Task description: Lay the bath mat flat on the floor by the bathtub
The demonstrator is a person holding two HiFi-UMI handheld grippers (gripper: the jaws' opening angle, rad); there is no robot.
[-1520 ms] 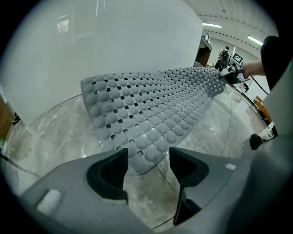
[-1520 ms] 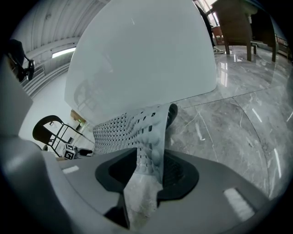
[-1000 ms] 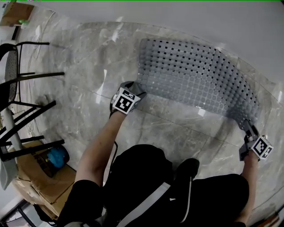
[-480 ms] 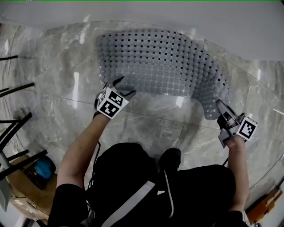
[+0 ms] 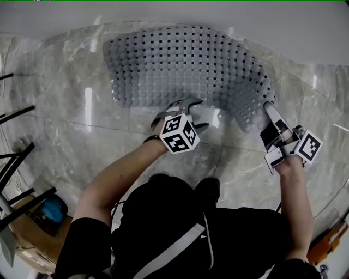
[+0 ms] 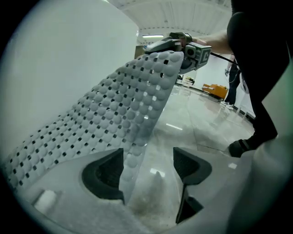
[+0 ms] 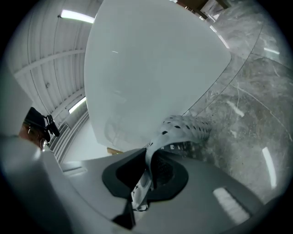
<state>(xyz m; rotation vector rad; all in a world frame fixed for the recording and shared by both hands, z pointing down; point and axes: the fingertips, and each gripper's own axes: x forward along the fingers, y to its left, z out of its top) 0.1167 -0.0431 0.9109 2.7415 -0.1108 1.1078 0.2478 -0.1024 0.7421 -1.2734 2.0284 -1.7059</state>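
A grey rubber bath mat (image 5: 180, 62), studded with round bumps and pierced with small square holes, lies on the glossy grey marble floor (image 5: 65, 136) close beside the white bathtub wall (image 5: 218, 13). Most of it rests flat. Its right near corner is lifted off the floor and curls up.

The right gripper (image 7: 147, 173) has that raised corner. Its jaws have just been closing, and they now stand nearly together with a thin fold of the mat pinched between the dark pads. From there the mat arcs away and down to the floor by the tub.

The left gripper (image 6: 149, 157) is at the mat's near edge, about midway along it. Its jaws stand well apart. The mat's edge runs up between them, close along the left-hand pad, though the view is too poor to say whether it touches that pad; the other pad is clear of it, so nothing is gripped. In the left gripper view the mat rises in a slope from these jaws to the right gripper.

Black metal chair legs (image 5: 16, 158) stand on the floor at far left, well apart from the mat.
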